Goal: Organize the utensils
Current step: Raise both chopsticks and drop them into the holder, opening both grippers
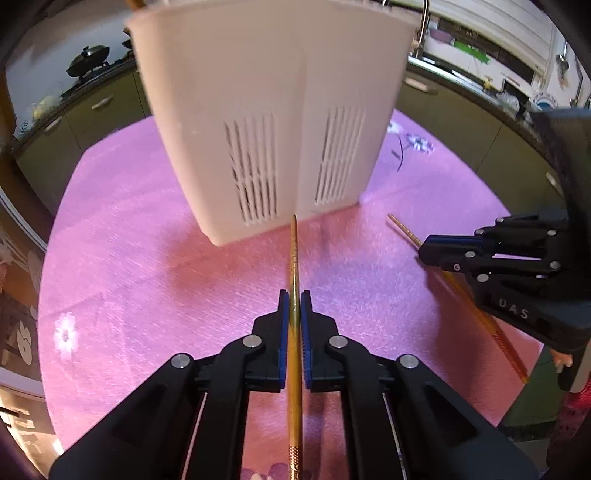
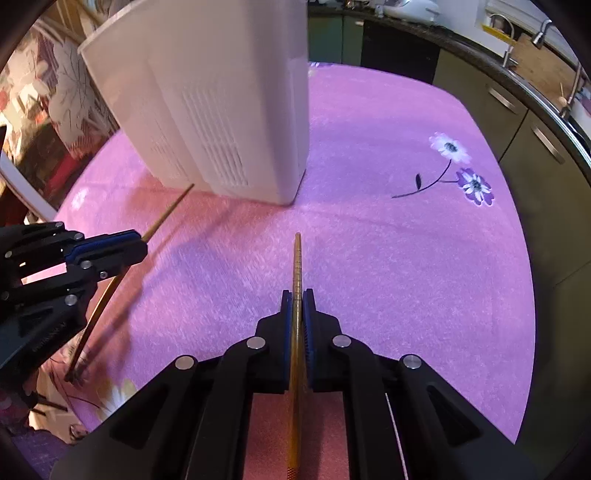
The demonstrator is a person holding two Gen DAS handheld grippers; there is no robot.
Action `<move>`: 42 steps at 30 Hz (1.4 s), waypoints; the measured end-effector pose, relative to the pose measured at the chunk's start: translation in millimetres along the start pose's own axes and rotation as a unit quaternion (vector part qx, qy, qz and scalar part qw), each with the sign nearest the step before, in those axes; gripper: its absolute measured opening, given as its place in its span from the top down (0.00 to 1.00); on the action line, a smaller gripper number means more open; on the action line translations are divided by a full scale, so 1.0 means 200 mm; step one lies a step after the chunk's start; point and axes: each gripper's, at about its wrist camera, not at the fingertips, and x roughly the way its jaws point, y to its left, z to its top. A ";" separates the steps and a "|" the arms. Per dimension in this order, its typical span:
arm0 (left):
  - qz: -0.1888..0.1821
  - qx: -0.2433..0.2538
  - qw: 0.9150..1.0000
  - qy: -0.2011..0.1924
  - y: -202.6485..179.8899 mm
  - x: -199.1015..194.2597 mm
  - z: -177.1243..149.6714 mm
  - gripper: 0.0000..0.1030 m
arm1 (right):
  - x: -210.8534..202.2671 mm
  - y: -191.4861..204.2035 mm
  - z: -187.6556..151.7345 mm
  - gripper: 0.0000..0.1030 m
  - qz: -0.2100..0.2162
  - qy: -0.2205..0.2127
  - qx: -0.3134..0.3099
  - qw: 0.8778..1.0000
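Note:
A tall white slotted utensil holder (image 1: 266, 122) stands on the pink tablecloth (image 1: 147, 280); it also shows in the right wrist view (image 2: 221, 110). My left gripper (image 1: 294, 306) is shut on a gold chopstick (image 1: 294, 266) that points at the holder's base. My right gripper (image 2: 297, 306) is shut on a second gold chopstick (image 2: 296, 266), held above the cloth to the right of the holder. The right gripper (image 1: 428, 253) with its chopstick (image 1: 402, 230) shows at the right of the left wrist view. The left gripper (image 2: 138, 243) with its chopstick (image 2: 170, 210) shows at the left of the right wrist view.
The round table's cloth has flower prints (image 2: 461, 166) at the right. Dark kitchen cabinets (image 2: 517, 122) and a counter with a tap (image 2: 508, 33) curve behind the table. A black wok (image 1: 88, 59) sits on the far counter at the left.

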 end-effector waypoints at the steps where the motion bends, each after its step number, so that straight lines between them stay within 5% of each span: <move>1: -0.001 -0.001 1.000 -0.005 0.01 -0.02 0.00 0.94 | -0.03 0.00 0.00 0.94 0.002 -0.007 0.002 1.000; 27: -0.046 0.023 0.987 -0.149 -0.02 -0.75 0.09 0.94 | -0.83 0.12 0.02 0.94 0.069 -0.186 0.007 0.980; 42: -0.034 0.051 0.967 -0.248 -0.09 -1.14 0.40 0.94 | -1.29 0.17 0.29 0.94 0.070 -0.278 -0.016 0.958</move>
